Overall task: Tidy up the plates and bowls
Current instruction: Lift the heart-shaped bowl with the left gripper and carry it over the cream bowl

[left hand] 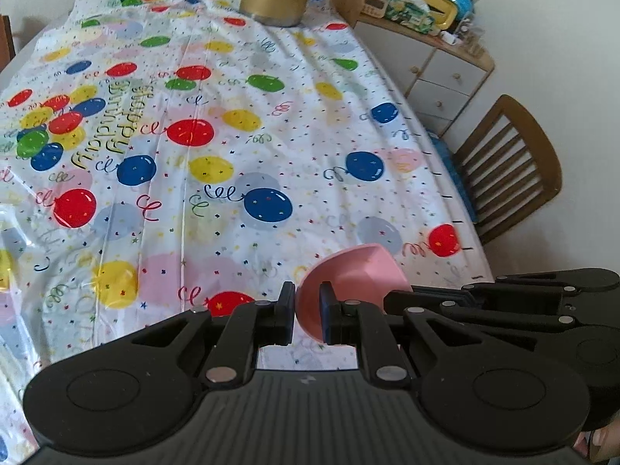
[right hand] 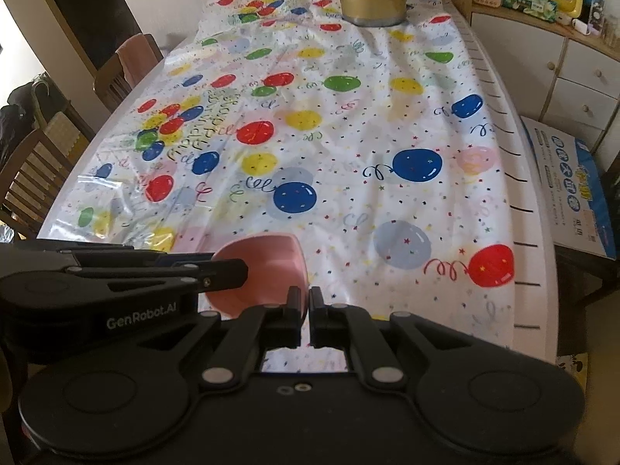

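Both the left tongs (left hand: 308, 312) and right tongs (right hand: 305, 312) pinch opposite rims of one empty pink bowl (left hand: 356, 271)

The left gripper (left hand: 308, 312) is matte black plastic, with two broad rounded arms that each carry a shallow circular recess, and a ribbed black plate between them. Silver round pivot pins sit at the linkage joints. Its two short fingers (left hand: 286, 312) are flat black blocks, the right-hand one edged in blue. The right gripper (right hand: 306, 316) has the same black build and silver pins, with two small silver screws on its smooth central plate. Seen from the right wrist camera, the left gripper's side bears white "GenRobot.AI" lettering.
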